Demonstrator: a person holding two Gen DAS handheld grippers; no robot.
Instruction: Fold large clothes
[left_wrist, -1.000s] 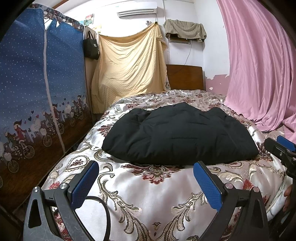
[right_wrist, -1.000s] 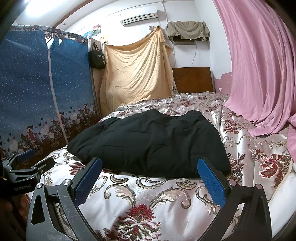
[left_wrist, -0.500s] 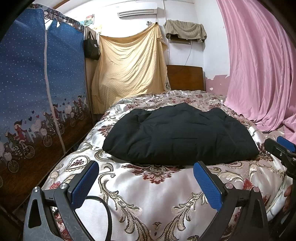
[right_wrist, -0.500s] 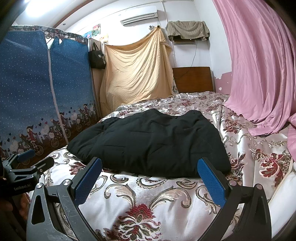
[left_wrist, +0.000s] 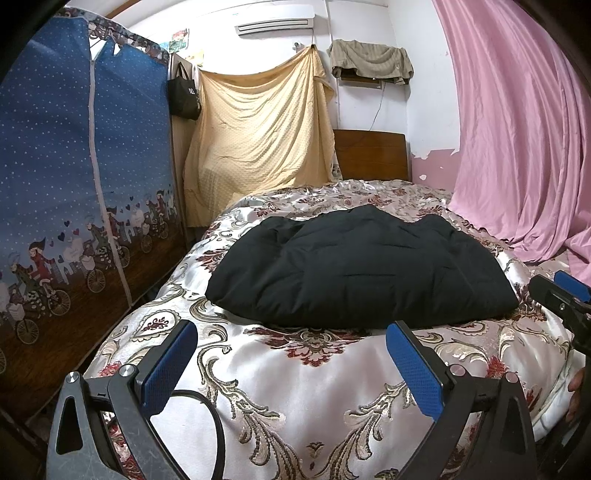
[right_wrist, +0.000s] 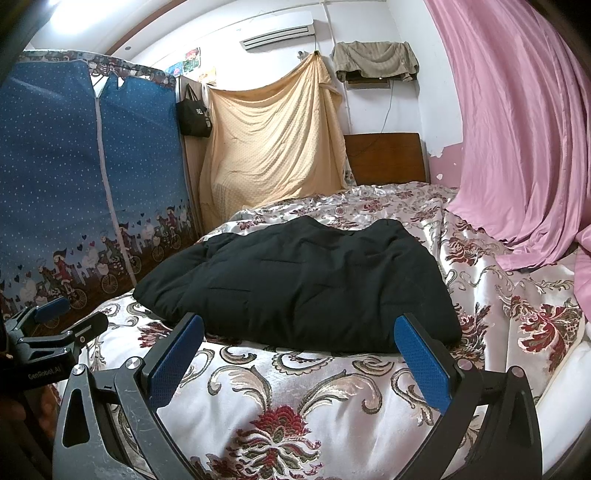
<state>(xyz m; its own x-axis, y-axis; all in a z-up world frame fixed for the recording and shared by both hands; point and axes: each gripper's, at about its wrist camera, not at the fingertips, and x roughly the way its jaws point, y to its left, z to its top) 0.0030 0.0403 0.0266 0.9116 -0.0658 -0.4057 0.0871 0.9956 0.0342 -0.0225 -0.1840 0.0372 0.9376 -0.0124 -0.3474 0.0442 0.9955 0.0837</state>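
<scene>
Floral bed (left_wrist: 295, 398), pink curtain (left_wrist: 517, 140), blue fabric wardrobe (left_wrist: 66, 166), white wall (left_wrist: 424, 74)

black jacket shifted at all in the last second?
No. In the left wrist view the black jacket keeps its place on the floral bedspread, near edge on the same red motif.

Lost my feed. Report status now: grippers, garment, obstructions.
Left gripper open, empty. Right gripper open, empty. Black padded garment lies folded on the floral bedspread, untouched. Nothing between fingers and garment.
</scene>
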